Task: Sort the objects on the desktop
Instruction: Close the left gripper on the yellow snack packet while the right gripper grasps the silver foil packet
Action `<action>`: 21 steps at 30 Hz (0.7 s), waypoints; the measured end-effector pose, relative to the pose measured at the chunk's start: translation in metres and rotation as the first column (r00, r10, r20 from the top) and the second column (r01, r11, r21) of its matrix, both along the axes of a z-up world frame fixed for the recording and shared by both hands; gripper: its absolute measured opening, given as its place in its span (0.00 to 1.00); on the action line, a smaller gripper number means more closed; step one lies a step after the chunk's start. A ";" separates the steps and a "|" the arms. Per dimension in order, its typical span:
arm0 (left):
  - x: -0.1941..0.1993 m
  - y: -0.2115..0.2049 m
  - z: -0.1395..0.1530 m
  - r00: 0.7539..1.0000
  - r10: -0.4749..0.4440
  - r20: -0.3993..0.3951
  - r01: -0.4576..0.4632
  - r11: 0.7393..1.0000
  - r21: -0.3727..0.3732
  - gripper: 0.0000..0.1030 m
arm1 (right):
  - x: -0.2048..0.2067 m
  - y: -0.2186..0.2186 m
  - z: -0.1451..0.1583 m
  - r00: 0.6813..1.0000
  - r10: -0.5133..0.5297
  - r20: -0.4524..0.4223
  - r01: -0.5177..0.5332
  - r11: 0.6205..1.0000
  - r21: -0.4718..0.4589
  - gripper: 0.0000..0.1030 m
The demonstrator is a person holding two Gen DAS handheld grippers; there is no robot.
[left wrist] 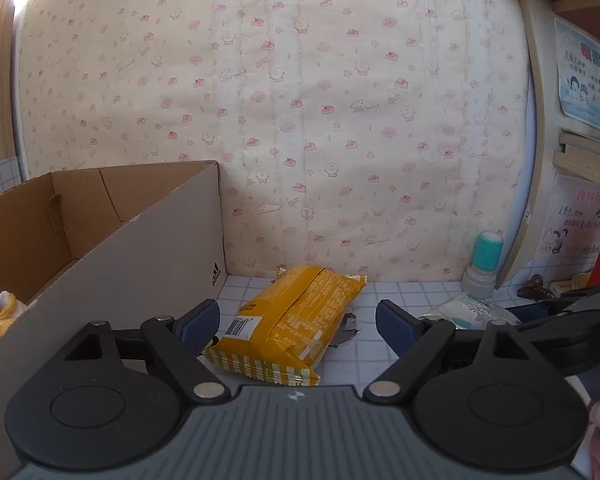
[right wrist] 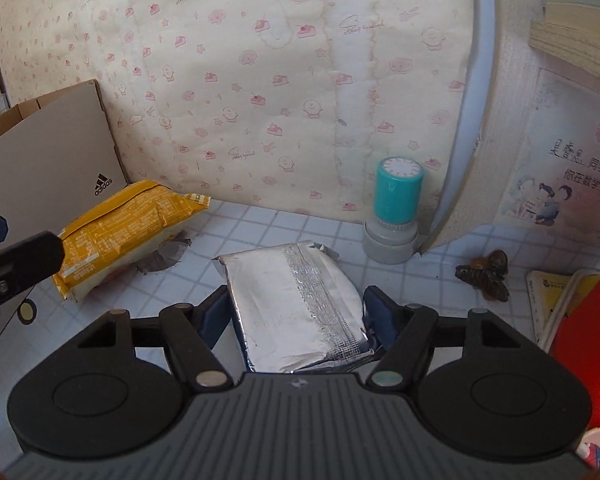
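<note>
Right now my left gripper (left wrist: 298, 320) has its fingers (left wrist: 199, 322) spread wide, and the near end of the yellow snack packet (left wrist: 290, 318) lies between them on the tabletop (left wrist: 396, 300) with a gap on each side, so nothing is clamped. That packet lies flat on the white grid-patterned surface near the back edge, just beside the wall of the adidas shoebox (left wrist: 140, 248), which stands open at the left back corner. Inside the shoebox, at its near end, I can make out something white and yellow, too cut off to name.

On my right gripper (right wrist: 296, 320) the fingers (right wrist: 380, 320) stand on either side of a silver foil packet (right wrist: 296, 304) that lies flat on the tabletop. Both blue pads sit right against its edges, but I cannot tell whether they press on it.

From the right wrist view, the yellow snack packet sits to the left of the foil one, well apart from it. A teal-capped stamp (right wrist: 396, 208) stands upright toward the back edge, against the patterned wall covering (right wrist: 260, 80). A brown hair claw clip (right wrist: 486, 274) lies on the tabletop to the right of the stamp, near some booklets (right wrist: 548, 304) at the right edge.
</note>
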State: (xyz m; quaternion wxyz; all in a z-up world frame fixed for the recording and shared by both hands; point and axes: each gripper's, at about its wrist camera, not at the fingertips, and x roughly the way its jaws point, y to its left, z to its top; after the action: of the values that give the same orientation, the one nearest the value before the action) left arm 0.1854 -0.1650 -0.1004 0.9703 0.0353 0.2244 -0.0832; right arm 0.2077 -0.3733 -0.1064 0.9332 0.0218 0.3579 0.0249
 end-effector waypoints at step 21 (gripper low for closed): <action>0.013 -0.010 -0.021 0.999 0.027 -0.047 -0.020 0.990 0.136 0.46 | -0.033 0.009 -0.005 1.000 -0.007 0.026 0.006 1.000 0.005 0.63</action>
State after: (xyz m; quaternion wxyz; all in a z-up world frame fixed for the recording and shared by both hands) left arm 0.1982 -0.1746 -0.1217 0.9608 0.0965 0.2537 -0.0573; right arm 0.1746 -0.3641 -0.1111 0.9377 0.0251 0.3456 0.0231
